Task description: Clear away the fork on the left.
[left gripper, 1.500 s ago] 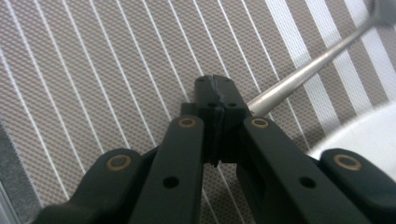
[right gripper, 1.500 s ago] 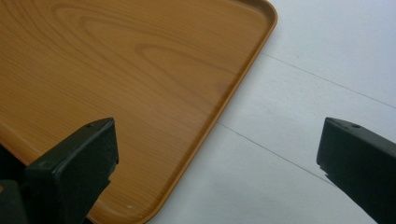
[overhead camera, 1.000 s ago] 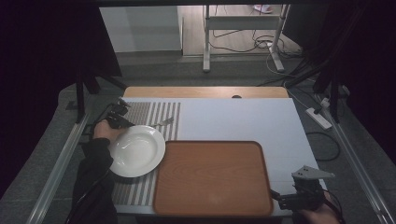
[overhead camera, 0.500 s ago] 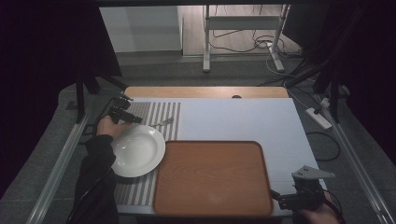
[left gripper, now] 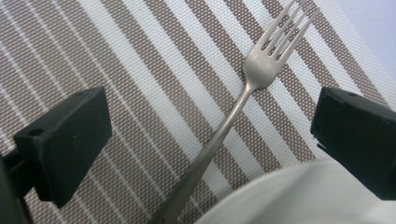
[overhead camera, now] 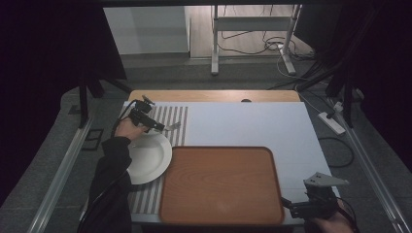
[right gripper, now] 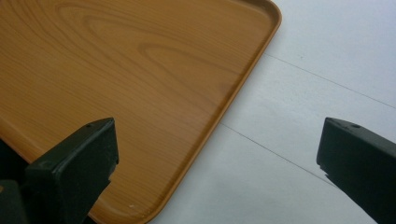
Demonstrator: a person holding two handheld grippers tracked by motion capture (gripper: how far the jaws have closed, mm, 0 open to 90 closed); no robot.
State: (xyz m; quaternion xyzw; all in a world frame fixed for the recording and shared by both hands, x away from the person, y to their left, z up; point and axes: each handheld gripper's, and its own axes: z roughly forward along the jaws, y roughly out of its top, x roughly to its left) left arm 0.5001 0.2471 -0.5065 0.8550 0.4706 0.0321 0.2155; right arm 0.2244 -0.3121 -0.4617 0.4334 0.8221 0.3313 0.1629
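Observation:
A silver fork (left gripper: 233,109) lies on the striped placemat (left gripper: 116,56), its tines pointing away and its handle running under the rim of a white plate (left gripper: 299,196). My left gripper (left gripper: 210,140) hovers over the fork. Its jaws have just been opening and now stand wide on either side of the handle without touching it. In the high view the left gripper (overhead camera: 159,127) is beyond the plate (overhead camera: 148,158), close to the fork (overhead camera: 173,126). My right gripper (overhead camera: 285,204) is open and empty at the near right corner of the wooden tray (overhead camera: 221,184).
The tray's rounded corner (right gripper: 243,79) lies on the white table top (right gripper: 303,116) between the right jaws. The placemat (overhead camera: 170,114) covers the table's left part. A power strip (overhead camera: 333,122) lies on the floor to the right.
My left hand has moved from the plate's far left rim to the right, over to the fork. The plate has stayed where it was. The right hand has kept still.

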